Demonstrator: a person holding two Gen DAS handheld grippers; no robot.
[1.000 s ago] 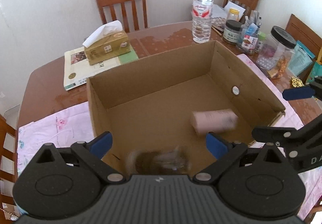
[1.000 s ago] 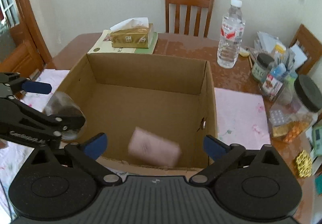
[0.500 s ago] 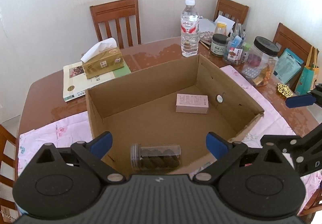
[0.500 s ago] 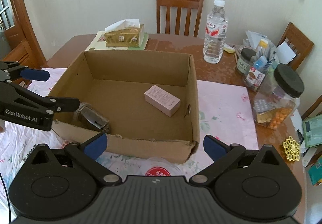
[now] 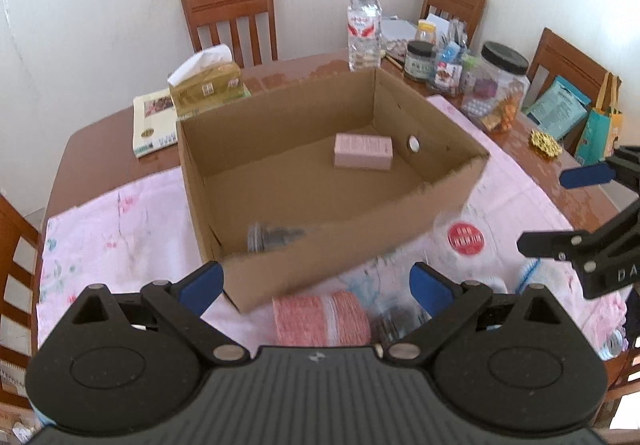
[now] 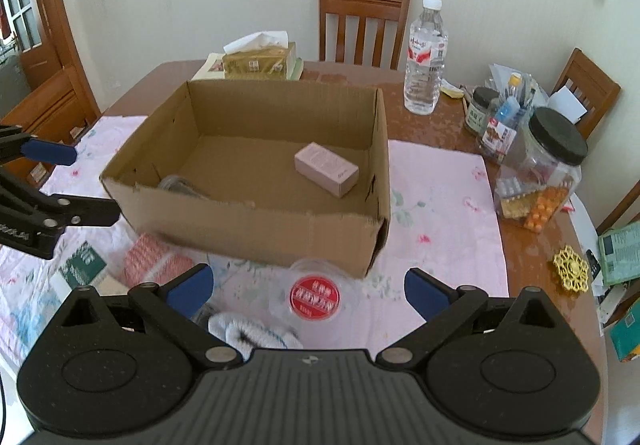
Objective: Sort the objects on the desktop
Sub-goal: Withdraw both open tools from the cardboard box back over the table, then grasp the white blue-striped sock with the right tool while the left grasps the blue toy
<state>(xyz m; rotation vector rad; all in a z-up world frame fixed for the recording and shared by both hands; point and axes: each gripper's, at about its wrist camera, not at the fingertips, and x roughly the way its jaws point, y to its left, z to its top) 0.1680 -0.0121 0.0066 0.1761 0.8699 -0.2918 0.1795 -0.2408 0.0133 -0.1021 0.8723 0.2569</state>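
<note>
An open cardboard box stands on a pink floral cloth. Inside lie a pink carton near the right wall and a clear jar on its side at the near left corner. My left gripper is open and empty, high over the box's near wall. My right gripper is open and empty too, above a clear tub with a red label. A red-striped cloth roll and a white sock lie in front of the box.
A tissue box on a book, a water bottle, small jars and a big black-lidded jar crowd the table's far and right side. A green packet lies at the left. Wooden chairs ring the table.
Both grippers have pulled back and up from the box, so the items on the cloth in front of it came into view. The jar and pink carton have come to rest inside.
</note>
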